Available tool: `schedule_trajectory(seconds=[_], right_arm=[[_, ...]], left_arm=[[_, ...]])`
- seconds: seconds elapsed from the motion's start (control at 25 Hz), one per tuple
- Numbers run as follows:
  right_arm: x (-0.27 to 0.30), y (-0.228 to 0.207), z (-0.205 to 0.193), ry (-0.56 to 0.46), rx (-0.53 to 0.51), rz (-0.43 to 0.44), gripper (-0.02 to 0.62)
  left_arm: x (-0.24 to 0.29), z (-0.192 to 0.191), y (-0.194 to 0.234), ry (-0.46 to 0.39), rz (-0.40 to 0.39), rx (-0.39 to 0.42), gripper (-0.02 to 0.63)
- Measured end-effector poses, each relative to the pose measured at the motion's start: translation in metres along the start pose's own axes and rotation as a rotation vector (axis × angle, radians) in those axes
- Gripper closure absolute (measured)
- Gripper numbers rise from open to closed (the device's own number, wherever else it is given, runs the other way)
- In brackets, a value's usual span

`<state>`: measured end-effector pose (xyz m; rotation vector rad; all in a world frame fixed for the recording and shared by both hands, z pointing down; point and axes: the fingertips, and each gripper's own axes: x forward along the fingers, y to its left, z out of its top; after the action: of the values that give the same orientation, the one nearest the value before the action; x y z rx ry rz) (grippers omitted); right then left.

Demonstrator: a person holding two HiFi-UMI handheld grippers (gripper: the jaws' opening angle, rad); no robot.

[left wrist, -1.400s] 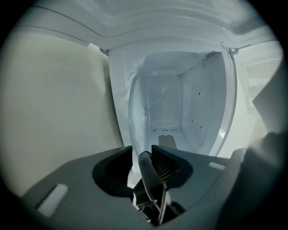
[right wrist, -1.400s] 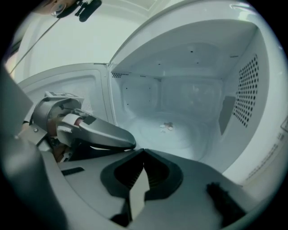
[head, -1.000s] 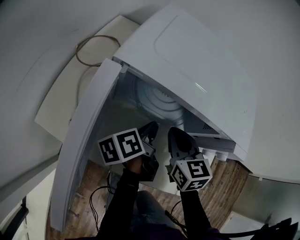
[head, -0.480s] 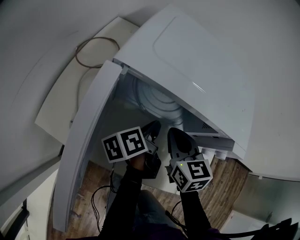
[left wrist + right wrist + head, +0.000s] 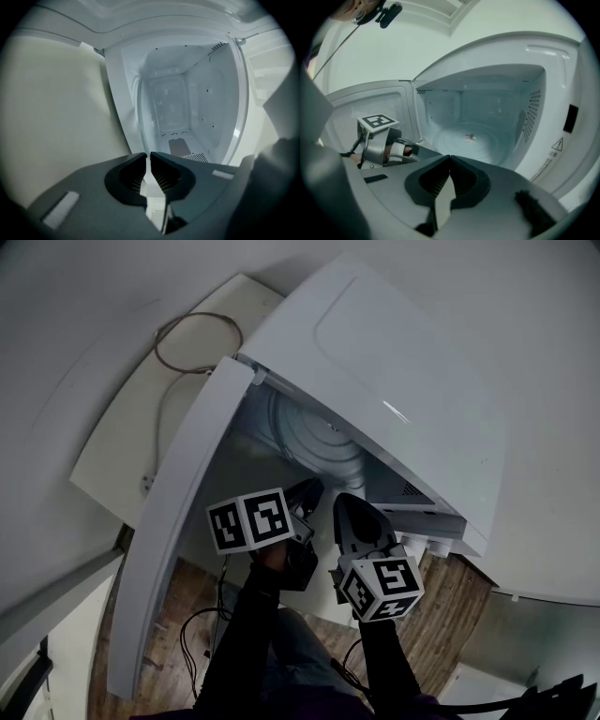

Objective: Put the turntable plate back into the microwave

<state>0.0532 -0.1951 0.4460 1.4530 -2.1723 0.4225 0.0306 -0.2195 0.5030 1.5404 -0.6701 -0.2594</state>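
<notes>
In the head view, the white microwave (image 5: 394,362) stood with its door (image 5: 178,521) swung open, and the turntable plate (image 5: 314,442) lay flat on the cavity floor. The left tongs (image 5: 305,491) and right tongs (image 5: 342,507) hung side by side before the opening.

In the left gripper view, the left tongs (image 5: 148,154) had just been opening. A slim gap showed between the jaws, with nothing in it.

In the right gripper view, the right tongs (image 5: 449,159) were closed and empty, pointing toward the turntable plate (image 5: 468,138).

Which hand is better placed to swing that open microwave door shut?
Left, likely. The left hand-held gripper, its jaws just opening with nothing between them, sits beside the door hinged on that side. The right hand-held gripper, shut, faces the cavity farther from it.
</notes>
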Motion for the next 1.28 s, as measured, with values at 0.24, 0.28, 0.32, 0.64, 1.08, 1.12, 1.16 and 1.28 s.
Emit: schedule_trajectory(seconds=[0.24, 0.28, 0.32, 0.64, 1.08, 1.12, 1.16, 1.28], right_arm=[[-0.009, 0.003, 0.009, -0.022, -0.003, 0.003, 0.586], [-0.012, 0.003, 0.011, -0.027, -0.003, 0.004, 0.587], [-0.015, 0.003, 0.013, -0.032, -0.003, 0.005, 0.586], [-0.058, 0.004, 0.047, -0.131, 0.010, 0.038, 0.586], [-0.131, 0.009, 0.105, -0.325, -0.017, 0.120, 0.586], [-0.136, 0.008, 0.112, -0.346, -0.021, 0.120, 0.587], [-0.141, 0.007, 0.118, -0.363, -0.025, 0.119, 0.588], [-0.152, 0.003, 0.128, -0.390, -0.031, 0.123, 0.586]], left_arm=[[-0.009, -0.005, 0.001, -0.015, -0.012, 0.001, 0.585], [-0.009, -0.005, 0.002, -0.013, -0.005, 0.012, 0.592], [-0.010, -0.006, 0.002, -0.008, 0.005, 0.023, 0.597], [-0.063, -0.007, -0.056, -0.190, 0.097, 0.393, 0.597], [-0.113, -0.016, -0.196, -0.472, 0.302, 1.169, 0.597], [-0.112, -0.018, -0.205, -0.477, 0.299, 1.213, 0.598], [-0.112, -0.020, -0.214, -0.483, 0.299, 1.251, 0.597], [-0.113, -0.022, -0.235, -0.521, 0.289, 1.306, 0.598]])
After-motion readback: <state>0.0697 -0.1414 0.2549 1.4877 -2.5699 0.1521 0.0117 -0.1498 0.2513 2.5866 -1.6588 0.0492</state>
